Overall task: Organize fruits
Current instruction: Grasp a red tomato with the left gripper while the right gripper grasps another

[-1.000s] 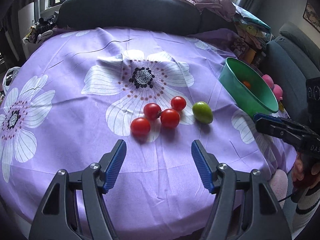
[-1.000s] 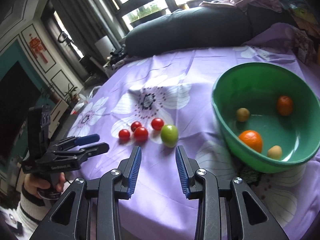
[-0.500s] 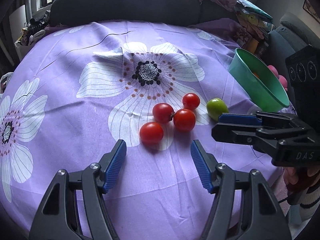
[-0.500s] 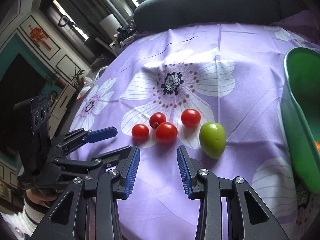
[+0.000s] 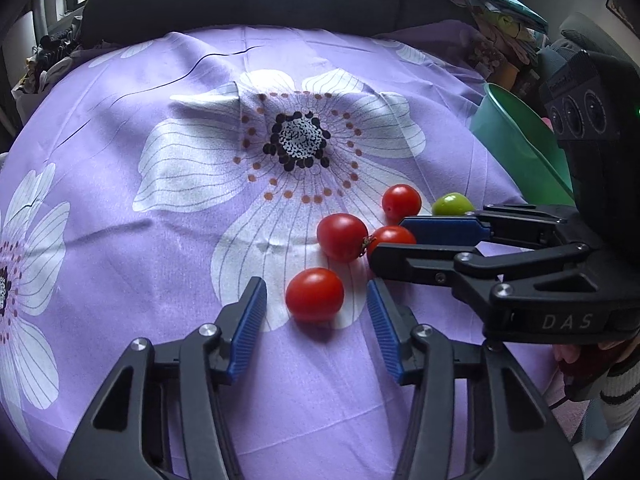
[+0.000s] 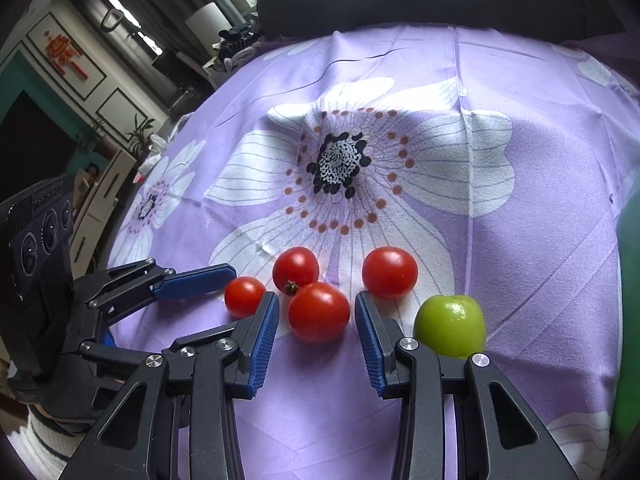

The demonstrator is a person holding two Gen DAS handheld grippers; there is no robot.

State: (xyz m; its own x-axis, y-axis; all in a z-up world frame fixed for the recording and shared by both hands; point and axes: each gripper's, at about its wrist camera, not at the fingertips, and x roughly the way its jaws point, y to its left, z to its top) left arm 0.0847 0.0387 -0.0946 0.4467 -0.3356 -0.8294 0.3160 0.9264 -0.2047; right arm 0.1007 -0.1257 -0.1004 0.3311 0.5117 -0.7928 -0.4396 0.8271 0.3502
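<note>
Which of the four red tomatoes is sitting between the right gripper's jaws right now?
The large tomato in front of the stemmed one, bracketed by the right gripper; the other three lie outside its open jaws.

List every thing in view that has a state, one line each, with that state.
left gripper: open, astride the nearest tomato, not gripping
right gripper: open, astride a tomato, not gripping
four red tomatoes: loose on the cloth
green fruit: loose on the cloth, untouched
green bowl: upright, contents hidden
purple flowered cloth: spread, lightly creased
</note>
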